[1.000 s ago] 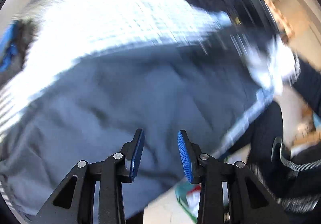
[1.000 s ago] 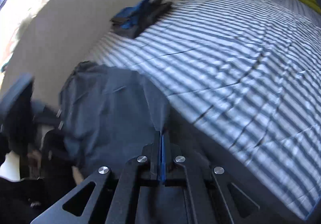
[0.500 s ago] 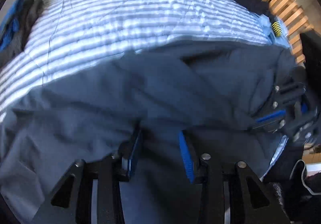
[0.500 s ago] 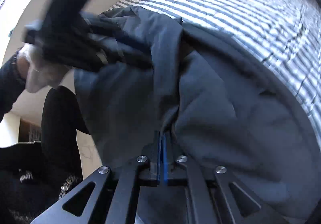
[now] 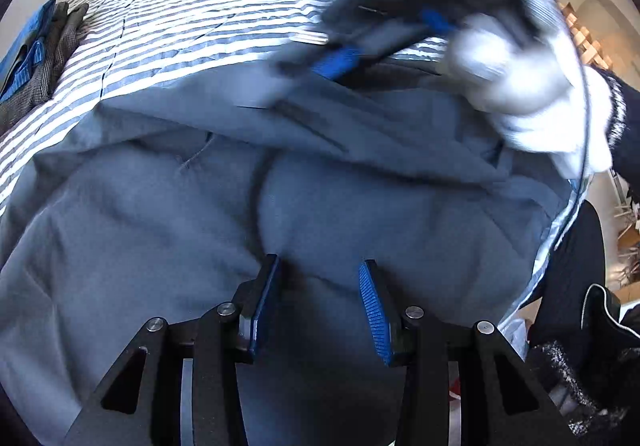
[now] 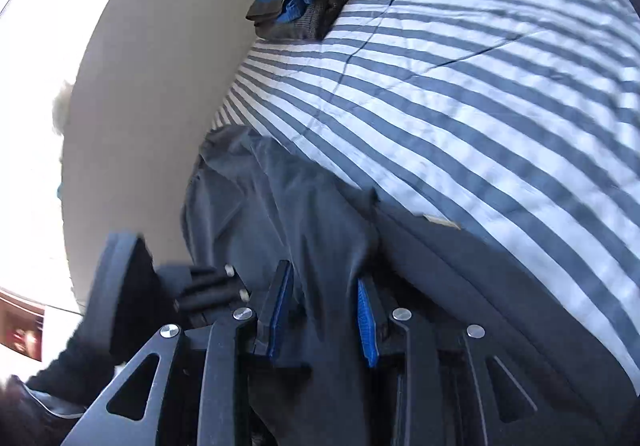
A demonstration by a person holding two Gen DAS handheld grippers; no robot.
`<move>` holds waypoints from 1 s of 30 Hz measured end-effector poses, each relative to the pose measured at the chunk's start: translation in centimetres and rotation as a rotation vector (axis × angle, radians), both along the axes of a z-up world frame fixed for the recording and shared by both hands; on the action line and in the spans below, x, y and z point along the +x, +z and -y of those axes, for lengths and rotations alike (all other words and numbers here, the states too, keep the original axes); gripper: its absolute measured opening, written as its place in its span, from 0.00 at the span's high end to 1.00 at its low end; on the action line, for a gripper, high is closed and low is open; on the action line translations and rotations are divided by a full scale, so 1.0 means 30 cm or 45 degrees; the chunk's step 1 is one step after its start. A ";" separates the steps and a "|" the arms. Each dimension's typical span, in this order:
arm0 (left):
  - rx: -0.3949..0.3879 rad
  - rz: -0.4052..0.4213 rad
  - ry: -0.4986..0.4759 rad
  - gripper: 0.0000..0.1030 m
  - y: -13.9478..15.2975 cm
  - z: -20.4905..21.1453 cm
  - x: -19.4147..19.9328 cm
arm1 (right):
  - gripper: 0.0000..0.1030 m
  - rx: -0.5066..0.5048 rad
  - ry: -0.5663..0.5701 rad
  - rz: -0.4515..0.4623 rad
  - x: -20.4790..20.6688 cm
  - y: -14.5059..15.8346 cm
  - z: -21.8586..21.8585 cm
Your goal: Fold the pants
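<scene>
With the pants [image 5: 168,230] heaped low in frame on the striped bed [image 5: 208,6], your right gripper [image 6: 324,310] is opening off the cloth and your left gripper [image 5: 320,306] hovers released: settle the fabric flat before regrasping.

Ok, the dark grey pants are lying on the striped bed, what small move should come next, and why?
Probably close the left gripper on the dark grey pants: its fingers stand open with cloth bunched between them. The right gripper is opening over the pants on the blue-and-white striped bedsheet, so nothing holds the fabric for folding.
</scene>
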State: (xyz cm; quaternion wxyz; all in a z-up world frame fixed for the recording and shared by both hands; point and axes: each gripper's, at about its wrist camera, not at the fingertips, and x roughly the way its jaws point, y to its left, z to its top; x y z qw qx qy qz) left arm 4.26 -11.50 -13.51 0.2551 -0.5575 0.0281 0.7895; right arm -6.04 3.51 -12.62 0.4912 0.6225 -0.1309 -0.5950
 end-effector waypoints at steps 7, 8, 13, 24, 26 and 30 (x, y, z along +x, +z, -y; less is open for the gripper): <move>0.005 -0.063 -0.072 0.38 0.001 -0.027 0.062 | 0.73 -0.120 -0.299 -0.139 -0.097 0.100 0.106; 0.003 -0.071 -0.091 0.37 0.001 -0.034 0.076 | 0.73 -0.134 -0.303 -0.202 -0.099 0.140 0.100; -0.010 -0.059 -0.146 0.28 0.004 -0.055 0.105 | 0.73 0.236 -0.233 -0.419 -0.157 0.116 0.144; 0.094 -0.049 -0.035 0.36 0.148 0.004 0.138 | 0.73 0.233 -0.532 -0.552 0.043 0.415 -0.515; 0.092 -0.073 -0.083 0.36 0.163 -0.027 0.118 | 0.73 0.319 -0.670 -0.608 0.149 0.457 -0.738; 0.096 -0.061 -0.313 0.36 0.159 -0.241 0.080 | 0.73 0.494 -0.958 -0.602 0.348 0.476 -1.116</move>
